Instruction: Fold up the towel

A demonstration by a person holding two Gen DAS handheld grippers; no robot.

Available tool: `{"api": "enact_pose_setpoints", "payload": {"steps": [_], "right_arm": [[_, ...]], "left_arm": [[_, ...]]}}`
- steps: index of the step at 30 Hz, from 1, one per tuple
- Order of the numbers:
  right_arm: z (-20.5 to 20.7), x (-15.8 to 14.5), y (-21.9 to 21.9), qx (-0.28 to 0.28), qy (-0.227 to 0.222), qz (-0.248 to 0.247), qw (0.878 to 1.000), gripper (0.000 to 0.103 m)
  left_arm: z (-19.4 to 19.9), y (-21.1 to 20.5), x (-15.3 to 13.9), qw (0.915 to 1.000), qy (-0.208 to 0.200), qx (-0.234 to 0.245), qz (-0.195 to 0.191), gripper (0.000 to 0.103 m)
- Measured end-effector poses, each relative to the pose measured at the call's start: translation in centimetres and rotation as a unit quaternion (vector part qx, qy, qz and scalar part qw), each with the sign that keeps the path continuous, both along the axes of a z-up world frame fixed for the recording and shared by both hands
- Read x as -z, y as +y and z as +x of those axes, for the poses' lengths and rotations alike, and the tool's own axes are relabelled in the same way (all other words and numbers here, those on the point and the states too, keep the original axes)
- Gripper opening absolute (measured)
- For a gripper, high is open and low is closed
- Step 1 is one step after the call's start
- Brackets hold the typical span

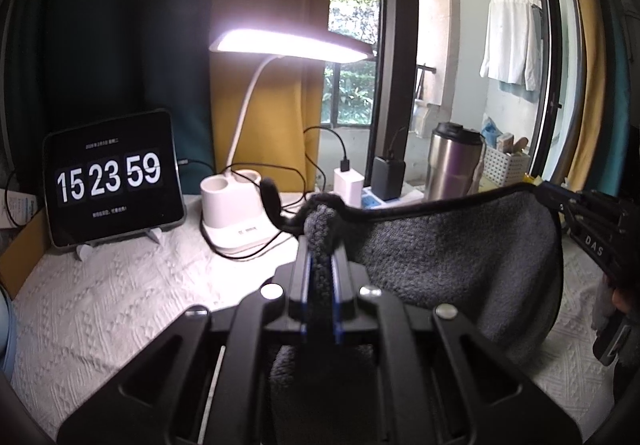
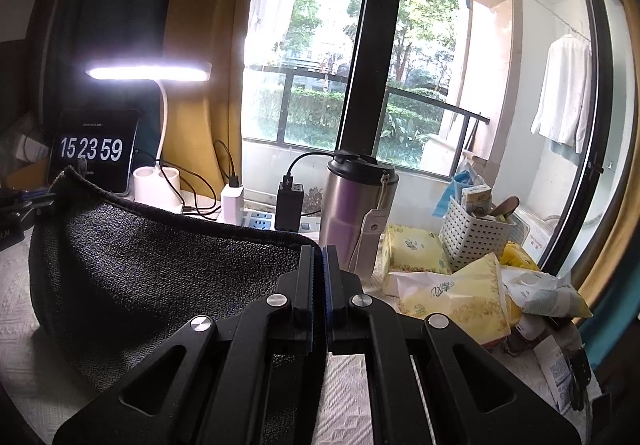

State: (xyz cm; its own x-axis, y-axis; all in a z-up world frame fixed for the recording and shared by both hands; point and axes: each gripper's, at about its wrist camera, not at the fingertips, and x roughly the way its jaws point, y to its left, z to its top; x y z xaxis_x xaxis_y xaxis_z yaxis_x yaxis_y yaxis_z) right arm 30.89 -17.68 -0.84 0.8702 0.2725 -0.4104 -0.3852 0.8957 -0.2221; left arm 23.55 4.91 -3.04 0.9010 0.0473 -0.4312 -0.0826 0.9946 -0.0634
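A dark grey towel (image 1: 460, 245) hangs stretched between my two grippers above the white textured tablecloth (image 1: 120, 297). My left gripper (image 1: 322, 245) is shut on one bunched top corner of the towel. My right gripper (image 2: 318, 251) is shut on the other top corner, and the towel (image 2: 160, 265) sags away to the left of it. The right gripper also shows at the right edge of the left wrist view (image 1: 576, 205), and the left one at the left edge of the right wrist view (image 2: 36, 199). The towel's lower part is hidden behind the gripper bodies.
At the back stand a tablet clock (image 1: 112, 177), a lit white desk lamp (image 1: 236, 213), chargers with cables (image 1: 348, 181) and a steel tumbler (image 2: 356, 213). On the right lie tissue packs (image 2: 452, 297) and a white basket (image 2: 472, 233).
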Motion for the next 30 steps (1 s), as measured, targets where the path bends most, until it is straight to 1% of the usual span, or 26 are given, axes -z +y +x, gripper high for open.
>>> {"api": "enact_pose_setpoints", "payload": {"steps": [12, 17, 20, 26, 28, 30], "right_arm": [[3.2, 2.5, 1.1, 0.002, 0.019, -0.014, 1.0, 0.005], [4.9, 3.9, 1.2, 0.008, 0.039, -0.014, 0.999, 0.005], [5.7, 4.7, 1.4, 0.012, 0.051, -0.019, 0.998, 0.005], [7.4, 6.6, 1.8, 0.023, 0.086, -0.037, 0.995, 0.005], [8.0, 6.8, 1.8, 0.027, 0.097, -0.038, 0.994, 0.005], [8.5, 7.2, 1.9, 0.031, 0.114, -0.043, 0.992, 0.005]], "left_arm": [[3.8, 0.7, 2.6, 0.9995, 0.03, -0.005, 0.007, 0.009], [5.5, 0.7, 4.2, 0.9986, 0.051, -0.012, 0.01, 0.009], [6.6, 0.9, 5.2, 0.9972, 0.07, -0.026, 0.008, 0.011], [8.5, 1.2, 6.6, 0.9931, 0.112, -0.033, -0.003, 0.011], [9.3, 1.3, 7.2, 0.9905, 0.134, -0.031, -0.008, 0.012], [10.1, 1.5, 7.9, 0.986, 0.162, -0.034, -0.016, 0.015]]}}
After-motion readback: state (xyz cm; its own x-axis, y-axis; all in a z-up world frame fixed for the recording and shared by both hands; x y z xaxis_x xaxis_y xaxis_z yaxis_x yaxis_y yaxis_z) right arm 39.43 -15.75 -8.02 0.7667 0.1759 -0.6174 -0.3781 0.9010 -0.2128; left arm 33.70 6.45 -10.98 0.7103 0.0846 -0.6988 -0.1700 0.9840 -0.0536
